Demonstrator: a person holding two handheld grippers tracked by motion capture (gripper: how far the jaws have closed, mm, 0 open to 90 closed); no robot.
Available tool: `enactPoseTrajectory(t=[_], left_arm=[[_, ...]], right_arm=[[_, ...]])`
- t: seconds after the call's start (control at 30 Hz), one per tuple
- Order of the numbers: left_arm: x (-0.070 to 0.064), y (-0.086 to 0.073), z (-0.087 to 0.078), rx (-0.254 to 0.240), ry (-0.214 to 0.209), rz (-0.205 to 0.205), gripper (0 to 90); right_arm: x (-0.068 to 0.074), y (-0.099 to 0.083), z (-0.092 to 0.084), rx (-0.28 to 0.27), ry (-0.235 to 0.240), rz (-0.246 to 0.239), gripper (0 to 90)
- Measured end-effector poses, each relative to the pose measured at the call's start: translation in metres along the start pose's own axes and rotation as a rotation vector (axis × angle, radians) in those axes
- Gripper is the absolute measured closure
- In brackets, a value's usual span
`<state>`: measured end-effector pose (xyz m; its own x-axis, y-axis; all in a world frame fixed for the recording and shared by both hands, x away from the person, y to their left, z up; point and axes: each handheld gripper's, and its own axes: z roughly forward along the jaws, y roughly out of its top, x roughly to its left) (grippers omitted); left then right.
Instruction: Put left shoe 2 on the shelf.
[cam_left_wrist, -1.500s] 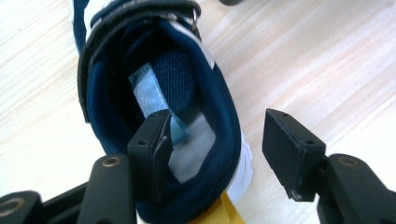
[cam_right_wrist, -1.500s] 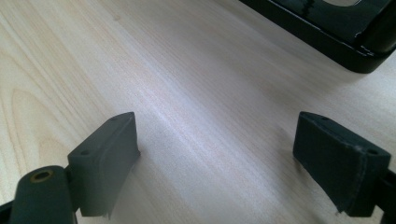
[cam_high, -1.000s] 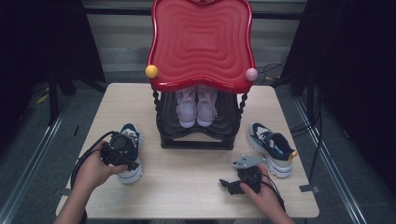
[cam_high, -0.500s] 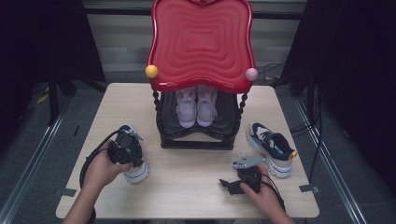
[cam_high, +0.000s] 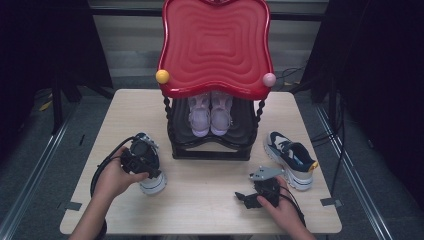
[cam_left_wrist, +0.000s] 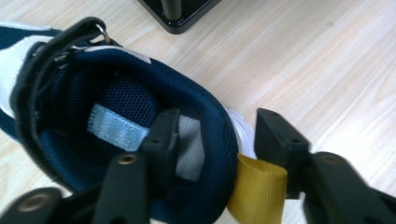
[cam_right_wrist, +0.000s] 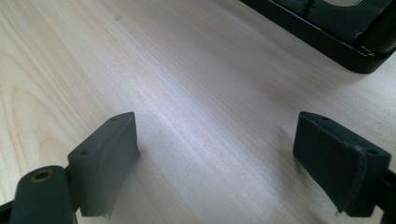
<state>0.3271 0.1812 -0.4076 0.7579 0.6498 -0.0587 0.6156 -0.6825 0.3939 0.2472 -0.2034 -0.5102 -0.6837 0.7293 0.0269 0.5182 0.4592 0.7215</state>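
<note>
Pale wood-grain tabletop (cam_high: 210, 200) carries a black shoe rack with a red wavy top (cam_high: 215, 45) at upper centre, a pair of pink sneakers (cam_high: 210, 114) on its lower shelf, and one navy-and-white sneaker (cam_high: 291, 159) at the right. At lower left, the matching navy-and-white sneaker with a yellow heel loop (cam_left_wrist: 140, 140) is straddled at its heel collar by the left hand-held gripper (cam_left_wrist: 217, 140), whose jaws have just been opening and are not seen pressing, so the shoe could slip or tip if lifted on so loose a hold. Compared with the earlier frames, this sneaker has been drawn toward the lower centre, while the right hand-held gripper (cam_right_wrist: 215, 163) is kept with jaws apart over bare wood.
</note>
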Motion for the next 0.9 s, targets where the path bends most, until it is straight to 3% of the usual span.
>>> enactPoseTrajectory(t=[0.17,0.33,0.6,0.9], left_arm=[[0.001,-0.001,-0.006,0.027,0.014,0.028,42.5],[0.0,-0.001,-0.004,0.073,0.014,0.083,38.6],[0.0,0.001,0.006,0.158,0.012,0.169,40.1],[-0.001,0.006,0.011,0.2,0.006,0.194,45.3]], right_arm=[[0.0,0.0,0.0,-0.001,-0.001,-0.001,13.4],[0.0,0.0,0.0,-0.001,-0.001,-0.001,13.4],[0.0,0.0,0.0,-0.001,-0.001,0.0,13.4],[0.0,0.0,0.0,-0.001,0.002,0.001,13.3]])
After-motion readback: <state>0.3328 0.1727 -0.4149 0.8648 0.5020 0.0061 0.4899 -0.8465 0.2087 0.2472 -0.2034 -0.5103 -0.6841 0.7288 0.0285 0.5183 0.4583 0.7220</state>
